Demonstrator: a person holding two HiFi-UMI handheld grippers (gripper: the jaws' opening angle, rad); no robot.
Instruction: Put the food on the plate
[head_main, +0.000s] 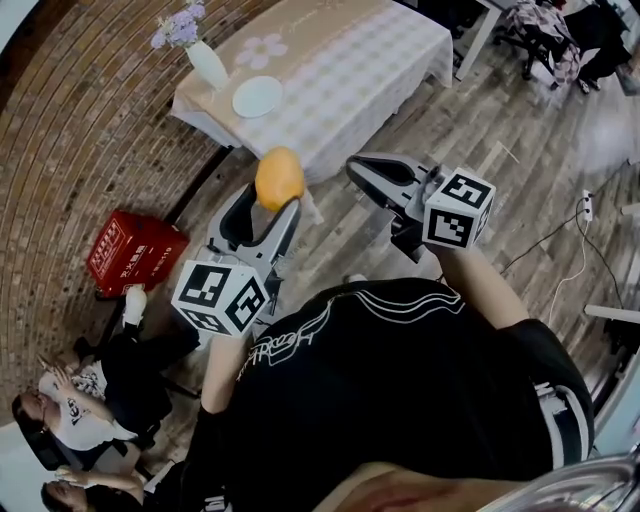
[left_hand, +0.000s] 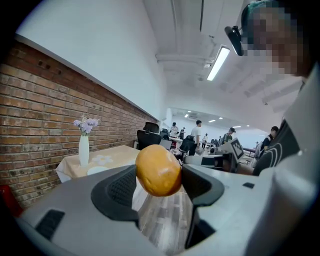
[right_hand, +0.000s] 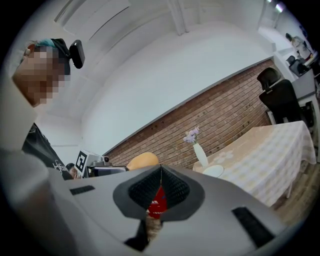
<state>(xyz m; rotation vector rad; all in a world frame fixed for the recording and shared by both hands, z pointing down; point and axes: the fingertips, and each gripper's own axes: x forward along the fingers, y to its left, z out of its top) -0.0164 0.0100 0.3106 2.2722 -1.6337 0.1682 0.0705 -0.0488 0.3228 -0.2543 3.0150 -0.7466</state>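
The food (head_main: 279, 178), a round orange-yellow piece, sits between the jaws of the left gripper (head_main: 268, 205), which clasp it on both sides. We see it held in the air over the wooden floor (head_main: 520, 130), on the near side of the table (head_main: 350, 70) and well apart from the plate (head_main: 257, 96). In the left gripper view the food (left_hand: 158, 170) fills the gap of the left gripper (left_hand: 160, 186), its flanks against the two dark pads.

The right gripper (head_main: 365, 172) is to the right of the food and apart from it. In its own view the right gripper (right_hand: 160, 186) has its jaws clenched together with nothing between them.

The plate, white and bare, lies at the left end of the table, just beside a white vase (head_main: 207, 64) of pale purple flowers. The table carries a light checked cloth. A red crate (head_main: 135, 252) stands on the floor to the left, near the brick wall (head_main: 70, 130). We see people seated at the near left (head_main: 80, 400).
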